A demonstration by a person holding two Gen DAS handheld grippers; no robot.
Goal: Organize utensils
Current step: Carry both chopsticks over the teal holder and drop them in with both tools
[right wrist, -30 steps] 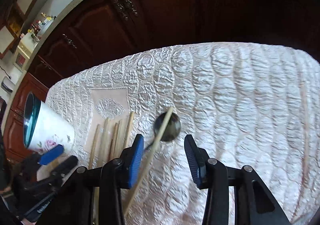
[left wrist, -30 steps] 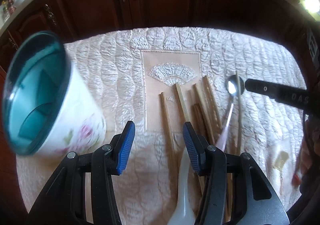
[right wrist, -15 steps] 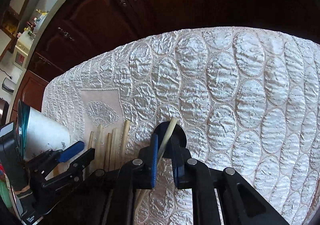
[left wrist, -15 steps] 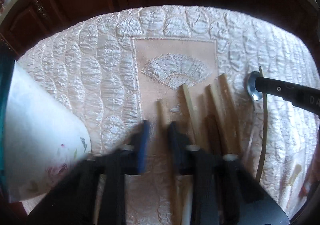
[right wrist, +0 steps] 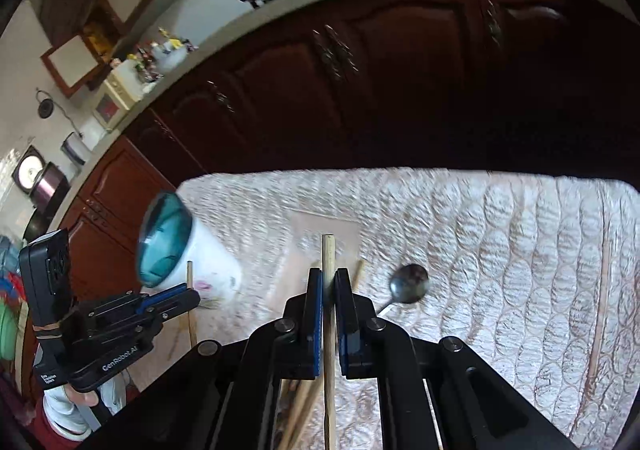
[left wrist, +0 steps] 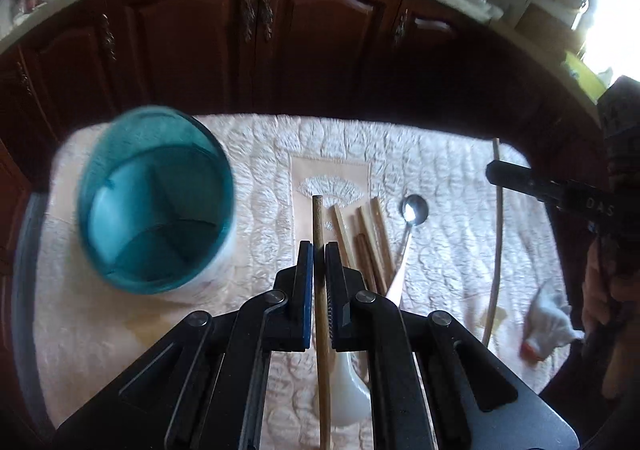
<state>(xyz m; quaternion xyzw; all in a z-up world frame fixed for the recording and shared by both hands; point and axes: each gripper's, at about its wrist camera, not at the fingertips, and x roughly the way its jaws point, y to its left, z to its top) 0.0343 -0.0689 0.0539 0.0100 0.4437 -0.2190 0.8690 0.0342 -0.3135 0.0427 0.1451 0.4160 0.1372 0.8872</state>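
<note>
Your left gripper (left wrist: 319, 250) is clenched on a wooden chopstick (left wrist: 320, 226), held clear above the quilted cloth (left wrist: 256, 169). Your right gripper (right wrist: 328, 282) grips a paler chopstick (right wrist: 328, 254) the same way. The teal-lined cup (left wrist: 154, 199) stands far left. The loose chopsticks (left wrist: 368, 234) and a metal spoon (left wrist: 414, 209) lie on the cloth between both grippers.

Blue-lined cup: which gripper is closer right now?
Left. The left gripper, shut on a chopstick, sits right beside the cup; the right gripper, shut on another chopstick, is farther off.
</note>
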